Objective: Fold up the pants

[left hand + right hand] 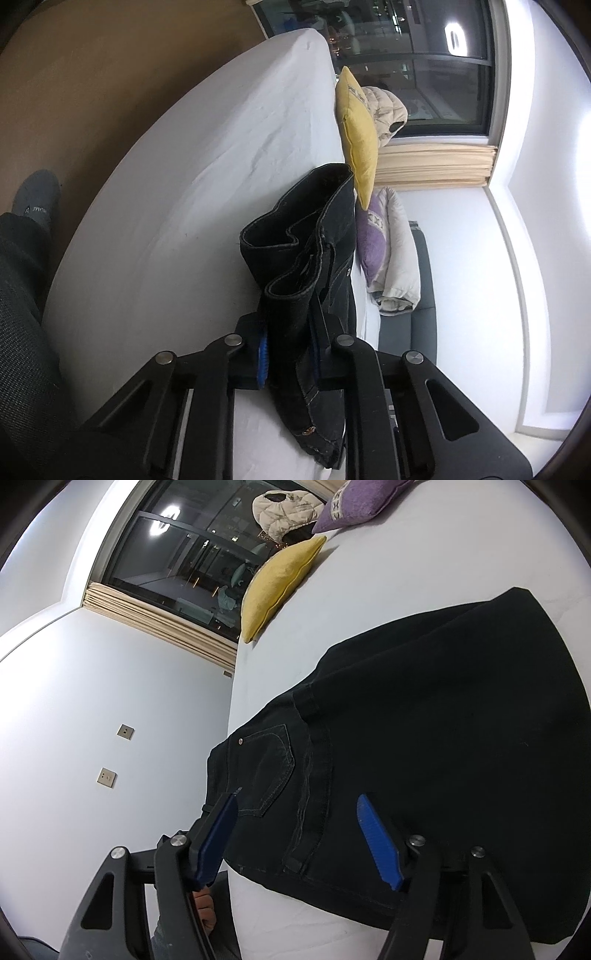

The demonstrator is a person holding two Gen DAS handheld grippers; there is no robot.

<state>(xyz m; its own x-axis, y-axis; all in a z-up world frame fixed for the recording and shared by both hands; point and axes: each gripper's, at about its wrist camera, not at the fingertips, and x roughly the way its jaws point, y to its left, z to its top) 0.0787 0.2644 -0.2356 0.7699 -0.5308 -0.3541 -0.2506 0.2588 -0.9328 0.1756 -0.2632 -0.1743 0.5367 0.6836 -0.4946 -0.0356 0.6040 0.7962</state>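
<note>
Left gripper (288, 354) pinches bunched black pants (424, 746); right gripper (303, 834) gapes empty

Both tools are matte black plastic. The left gripper (287, 354) has angular linkage arms with triangular cut-outs, joined by round silver pins, and a ribbed bright blue pad (261, 354) lines one finger. The right gripper (300, 840) is built the same, with long ridged blue pads (380, 843) on black fingers. The person wears dark textured trousers (18, 302) and a grey sock (37, 197) printed with small white letters. A bit of bare skin (205, 910) shows beneath the right tool.
</note>
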